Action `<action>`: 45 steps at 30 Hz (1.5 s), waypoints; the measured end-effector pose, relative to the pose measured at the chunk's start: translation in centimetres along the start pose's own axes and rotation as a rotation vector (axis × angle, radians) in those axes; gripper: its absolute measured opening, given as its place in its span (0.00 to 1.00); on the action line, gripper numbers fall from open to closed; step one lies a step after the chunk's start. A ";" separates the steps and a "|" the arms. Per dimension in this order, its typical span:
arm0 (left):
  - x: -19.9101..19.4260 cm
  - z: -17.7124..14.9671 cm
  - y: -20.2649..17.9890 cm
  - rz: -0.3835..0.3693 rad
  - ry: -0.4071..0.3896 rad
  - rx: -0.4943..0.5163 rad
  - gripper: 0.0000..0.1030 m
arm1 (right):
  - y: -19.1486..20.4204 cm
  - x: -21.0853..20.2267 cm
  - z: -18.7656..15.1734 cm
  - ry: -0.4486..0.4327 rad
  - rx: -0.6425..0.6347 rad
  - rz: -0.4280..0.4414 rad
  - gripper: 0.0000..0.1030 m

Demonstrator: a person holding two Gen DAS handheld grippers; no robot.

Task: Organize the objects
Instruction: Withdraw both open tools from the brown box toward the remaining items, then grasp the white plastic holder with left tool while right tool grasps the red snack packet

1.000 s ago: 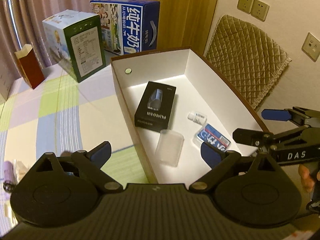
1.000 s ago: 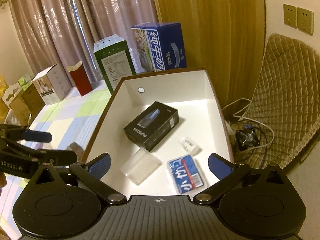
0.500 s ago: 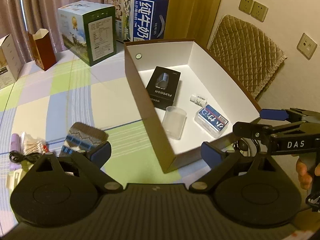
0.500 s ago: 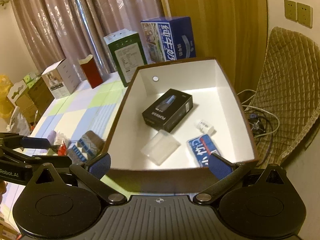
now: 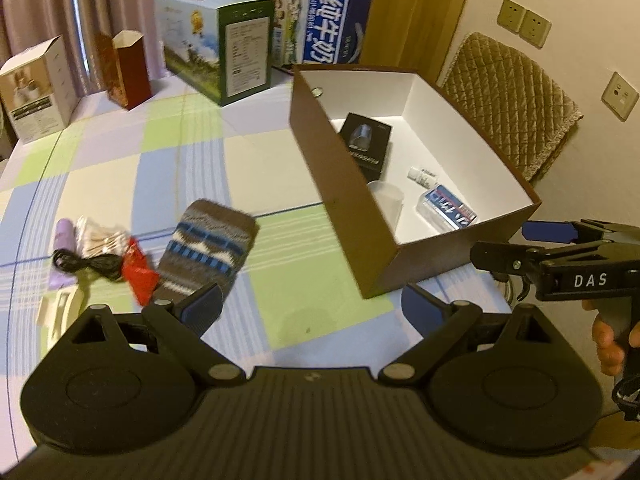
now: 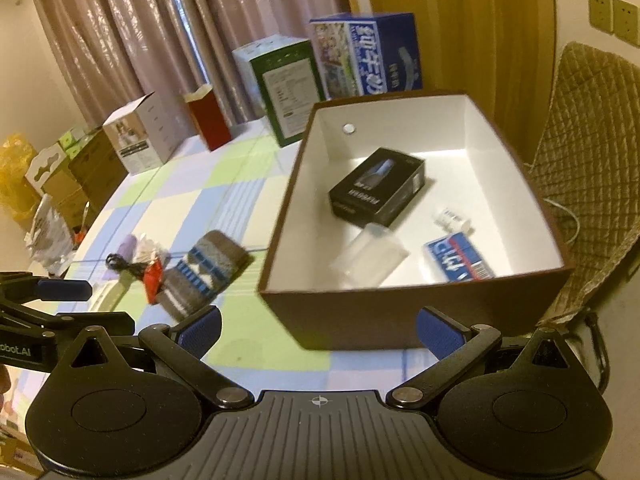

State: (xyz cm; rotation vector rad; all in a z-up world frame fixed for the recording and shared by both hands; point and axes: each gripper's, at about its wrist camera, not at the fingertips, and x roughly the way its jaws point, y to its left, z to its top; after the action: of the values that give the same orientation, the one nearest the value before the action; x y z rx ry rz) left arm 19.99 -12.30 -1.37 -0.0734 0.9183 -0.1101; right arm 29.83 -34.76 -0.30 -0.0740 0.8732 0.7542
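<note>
brown cardboard box (image 5: 344,184) with white inside, right of centre in the left wrist view, on a checked cloth (image 5: 168,168) of green, lilac and cream. inside the box: black carton (image 5: 366,144), clear plastic cup (image 5: 386,200) on its side, small white bottle (image 5: 422,174), blue and white packet (image 5: 446,208). left of the box, on the cloth at lower left: knitted brown and blue sock (image 5: 206,250), red wrapper (image 5: 138,276) touching its left edge, black cable (image 5: 86,266), lilac tube (image 5: 64,242), pale bundle of sticks (image 5: 98,236). upper left and top: white carton (image 5: 34,92), dark red carton (image 5: 128,68), green carton (image 5: 220,64), blue milk carton (image 5: 320,36). left gripper (image 5: 310,306) at bottom centre, fingers wide apart, nothing between them. right gripper (image 6: 318,330) likewise spread and empty, just short of the box's near wall, seen also at the right edge of the left view with a hand (image 5: 610,342) on its grip.
</note>
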 end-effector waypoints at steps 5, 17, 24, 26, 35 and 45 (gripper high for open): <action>-0.6 -1.3 1.6 0.020 0.012 -0.021 0.92 | 2.4 1.0 -1.1 0.034 -0.016 0.027 0.98; -2.6 -4.5 7.2 0.090 0.034 -0.098 0.92 | 8.3 4.0 -2.3 0.100 -0.066 0.089 0.98; -3.6 -6.0 11.2 0.147 0.043 -0.155 0.92 | 11.5 6.3 -2.8 0.135 -0.104 0.118 0.98; -3.9 -6.3 12.1 0.162 0.045 -0.165 0.92 | 12.3 6.9 -2.8 0.142 -0.115 0.126 0.98; -4.3 -7.1 15.9 0.225 0.046 -0.197 0.92 | 15.7 9.6 -2.7 0.143 -0.145 0.142 0.98; -2.4 -7.1 20.1 0.276 0.055 -0.215 0.92 | 18.3 13.2 -2.1 0.121 -0.181 0.145 0.98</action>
State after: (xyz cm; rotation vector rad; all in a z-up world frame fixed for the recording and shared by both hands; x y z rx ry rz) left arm 14.20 7.82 -6.00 -0.1429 0.9840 0.2450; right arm 22.36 -14.37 -6.83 -0.2205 0.9306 0.9717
